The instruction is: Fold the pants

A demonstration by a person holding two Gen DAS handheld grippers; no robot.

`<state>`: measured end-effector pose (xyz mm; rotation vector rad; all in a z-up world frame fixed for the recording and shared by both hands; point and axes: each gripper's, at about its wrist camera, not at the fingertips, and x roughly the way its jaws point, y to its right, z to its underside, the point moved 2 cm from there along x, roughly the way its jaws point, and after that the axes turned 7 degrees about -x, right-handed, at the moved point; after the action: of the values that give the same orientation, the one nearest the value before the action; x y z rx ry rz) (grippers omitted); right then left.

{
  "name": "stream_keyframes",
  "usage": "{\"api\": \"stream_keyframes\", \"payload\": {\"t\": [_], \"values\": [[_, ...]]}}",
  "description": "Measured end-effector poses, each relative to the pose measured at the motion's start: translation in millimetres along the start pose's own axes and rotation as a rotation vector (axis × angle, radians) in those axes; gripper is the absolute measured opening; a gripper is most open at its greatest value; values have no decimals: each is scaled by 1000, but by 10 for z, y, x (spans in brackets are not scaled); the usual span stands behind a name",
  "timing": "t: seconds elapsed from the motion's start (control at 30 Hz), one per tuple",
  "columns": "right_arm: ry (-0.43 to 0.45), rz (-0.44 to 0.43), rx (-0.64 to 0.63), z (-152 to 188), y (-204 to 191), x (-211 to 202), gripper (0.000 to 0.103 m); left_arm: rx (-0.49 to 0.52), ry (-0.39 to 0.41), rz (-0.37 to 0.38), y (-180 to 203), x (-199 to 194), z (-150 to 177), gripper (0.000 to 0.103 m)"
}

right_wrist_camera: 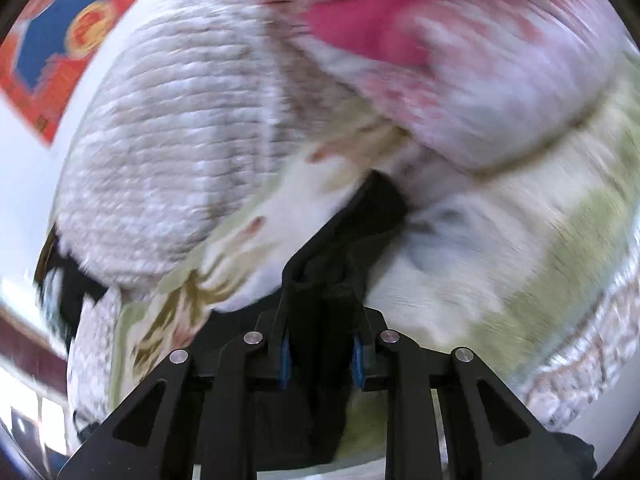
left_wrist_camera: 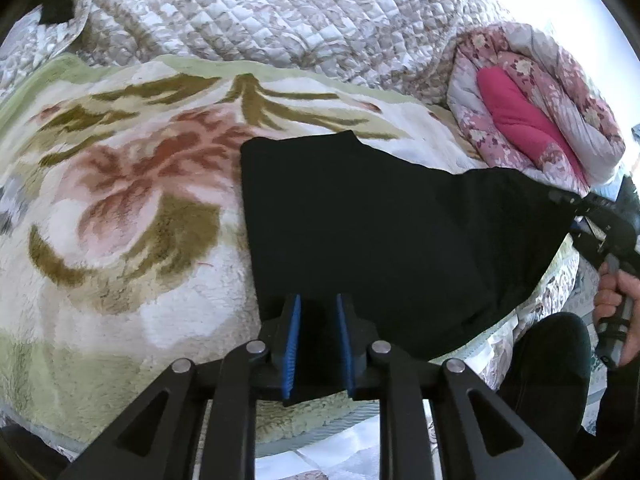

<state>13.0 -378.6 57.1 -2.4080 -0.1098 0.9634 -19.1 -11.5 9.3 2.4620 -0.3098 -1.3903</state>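
Note:
Black pants (left_wrist_camera: 380, 232) lie on a floral fleece blanket (left_wrist_camera: 120, 200), their near edge toward me. My left gripper (left_wrist_camera: 319, 301) is shut on that near edge, with black cloth pinched between its blue pads (left_wrist_camera: 294, 344). At the right, a hand (left_wrist_camera: 612, 296) holds my right gripper (left_wrist_camera: 576, 210), which pulls a corner of the pants up off the blanket. The right wrist view is blurred; there my right gripper (right_wrist_camera: 324, 280) is shut on a bunched fold of the pants (right_wrist_camera: 372, 208).
A quilted beige bedspread (left_wrist_camera: 280, 12) covers the bed behind the blanket. A rolled pink floral quilt (left_wrist_camera: 536, 112) lies at the far right. The person's dark-clad knee (left_wrist_camera: 548, 360) is at the bed's near right edge. A red and blue poster (right_wrist_camera: 60, 40) hangs on the wall.

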Motion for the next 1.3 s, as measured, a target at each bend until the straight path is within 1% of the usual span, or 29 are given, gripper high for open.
{"api": "stream_keyframes", "payload": {"t": [0.13,0.27,0.37,0.43,0.47,0.53,0.6,0.67,0.7,0.8,0.9,1.07,1.13,1.17,1.2,1.3], "values": [[-16,-74,-151,-21,-575,66,23,-21,15,-2,-74,-49,-1,20],[-50,-127,-289,127,-1070,193,23,-44,29,-10,-169,-110,8,20],[-102,-178,-394,370,-1461,355,23,-66,40,-16,-267,-157,15,20],[-147,-216,-439,545,-1632,462,23,-84,46,-21,-341,-185,18,20],[-187,-238,-469,693,-1734,567,23,-92,48,-23,-377,-200,21,20],[-256,-256,-509,930,-1853,745,23,-105,53,-27,-453,-228,34,20],[-318,-250,-569,1205,-1934,932,23,-119,56,-31,-510,-244,43,20],[-367,-233,-606,1398,-1941,1067,23,-134,58,-34,-569,-261,58,20],[-375,-227,-614,1438,-1944,1086,23,-140,59,-34,-590,-266,64,20],[-342,-215,-646,1404,-2009,996,23,-152,62,-34,-640,-285,84,20],[-315,-236,-670,1382,-2108,895,23,-162,66,-29,-663,-297,80,20],[-369,-215,-728,1688,-2118,1117,24,-163,72,-26,-666,-310,73,20],[-354,-227,-719,1704,-2110,1093,32,-160,74,-29,-663,-332,79,20],[-356,-253,-710,1692,-2129,1067,42,-158,78,-33,-664,-347,82,20],[-363,-276,-705,1691,-2142,1051,47,-158,79,-35,-670,-354,80,20],[-394,-339,-707,1737,-2191,990,49,-163,81,-37,-687,-369,66,20]]}}
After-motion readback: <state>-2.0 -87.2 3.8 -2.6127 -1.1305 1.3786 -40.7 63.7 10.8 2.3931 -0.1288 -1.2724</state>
